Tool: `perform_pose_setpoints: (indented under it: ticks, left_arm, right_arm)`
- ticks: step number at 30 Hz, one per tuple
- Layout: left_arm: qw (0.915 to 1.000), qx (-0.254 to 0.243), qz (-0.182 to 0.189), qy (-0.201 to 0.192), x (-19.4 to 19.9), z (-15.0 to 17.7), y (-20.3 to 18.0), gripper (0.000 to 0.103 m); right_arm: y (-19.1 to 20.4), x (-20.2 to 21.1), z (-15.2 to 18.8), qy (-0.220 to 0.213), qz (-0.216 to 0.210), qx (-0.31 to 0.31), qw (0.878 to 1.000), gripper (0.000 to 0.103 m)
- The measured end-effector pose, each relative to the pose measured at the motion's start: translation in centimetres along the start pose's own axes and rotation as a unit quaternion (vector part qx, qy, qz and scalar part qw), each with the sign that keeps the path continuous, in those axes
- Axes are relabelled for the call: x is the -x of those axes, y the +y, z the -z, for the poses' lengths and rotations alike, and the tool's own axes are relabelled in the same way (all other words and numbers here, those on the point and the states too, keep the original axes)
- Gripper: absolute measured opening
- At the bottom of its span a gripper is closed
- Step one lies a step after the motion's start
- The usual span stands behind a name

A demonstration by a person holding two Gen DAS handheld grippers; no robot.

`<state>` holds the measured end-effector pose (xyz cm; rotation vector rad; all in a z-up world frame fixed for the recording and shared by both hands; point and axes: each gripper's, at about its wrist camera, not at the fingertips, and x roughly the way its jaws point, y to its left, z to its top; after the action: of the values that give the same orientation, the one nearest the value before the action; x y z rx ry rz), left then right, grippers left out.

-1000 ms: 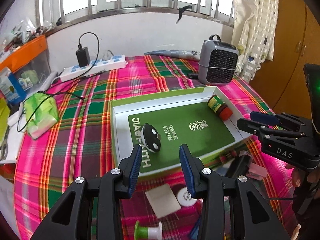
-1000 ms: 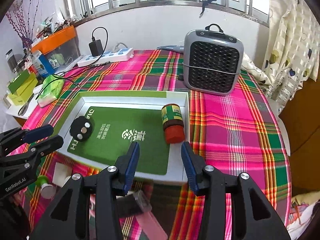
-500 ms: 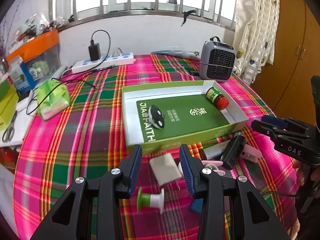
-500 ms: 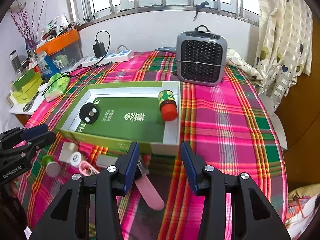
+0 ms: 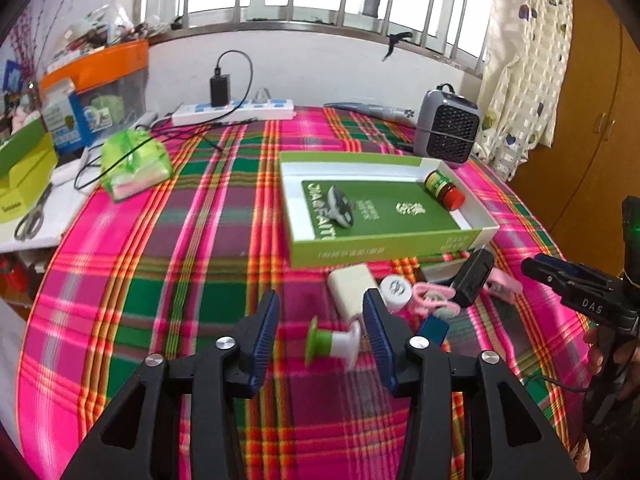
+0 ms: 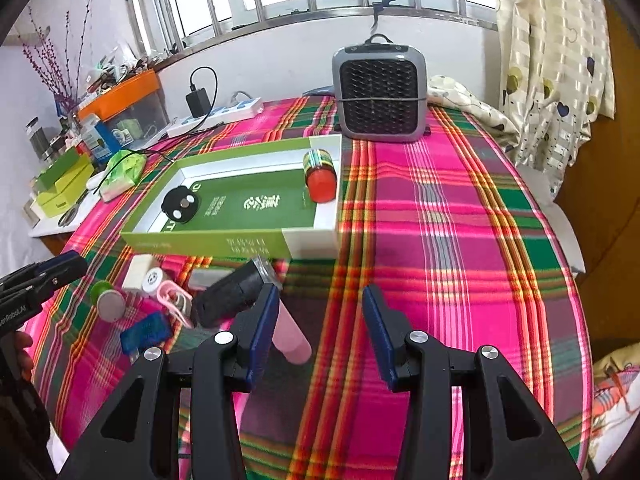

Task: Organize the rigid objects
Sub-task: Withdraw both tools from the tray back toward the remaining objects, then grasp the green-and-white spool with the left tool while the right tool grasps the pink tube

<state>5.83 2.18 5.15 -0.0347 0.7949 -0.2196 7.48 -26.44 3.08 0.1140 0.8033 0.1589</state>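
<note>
1. Hovering over the loose pile: left gripper [image 5: 320,322] is sitting above the near edge of the worktop [image 5: 200,240], fingers [image 5: 264,330] apart and just having been opening wider, nothing clamped; the green-and-white spool [image 5: 332,344] is lying between them but untouched.
2. Right gripper [image 6: 320,322] is also empty, fingers apart, hanging over bare cloth just right of the black block [image 6: 230,296] and pink tube [image 6: 294,336].
3. Green tray [image 5: 384,246] is already holding a red-capped jar [image 5: 444,190] at its far right and a black disc [image 5: 340,210] at its left; the rest are crowding just near of it.
4. Risk: the spool is round and on its side, so it's likely rolling away if one finger touches first.
5. Risk: pile items are touching, so closing may be catching the white block [image 5: 352,288] or white cap [image 5: 394,290] too.
6. Risk: both grippers are working the same cluster, so collision is likely.
</note>
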Motion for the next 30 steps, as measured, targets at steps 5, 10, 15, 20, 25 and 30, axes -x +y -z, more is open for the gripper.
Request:
perform_pose_setpoints:
  ticks: [5, 10, 15, 20, 25, 30]
  left_arm:
    - [0.9998, 0.019, 0.001, 0.007, 0.2, 1.2, 1.3, 0.043]
    - [0.9994, 0.032, -0.001, 0.010, 0.5, 2.2, 2.1, 0.044]
    - [0.9990, 0.039, 0.004, 0.020, 0.3, 2.7, 2.3, 0.044]
    - [0.9992, 0.024, 0.019, 0.026, -0.3, 2.8, 1.1, 0.044]
    - [0.9991, 0.011, 0.020, 0.034, -1.0, 2.7, 0.3, 0.044]
    - [0.9991, 0.000, 0.020, 0.036, -1.4, 2.5, -0.2, 0.044]
  right_arm:
    - [-0.3, -0.1, 0.8, 0.004, -0.012, 0.004, 1.000, 0.045]
    - [-0.3, -0.5, 1.4, 0.012, -0.019, 0.011, 1.000, 0.045]
    - [0.1, -0.8, 1.7, 0.017, -0.032, 0.020, 0.999, 0.045]
    - [0.5, -1.2, 1.9, 0.025, -0.042, 0.031, 0.998, 0.054]
    - [0.9, -1.6, 2.0, 0.032, -0.047, 0.044, 0.997, 0.054]
    - [1.3, -2.1, 2.0, 0.041, -0.050, 0.054, 0.996, 0.054]
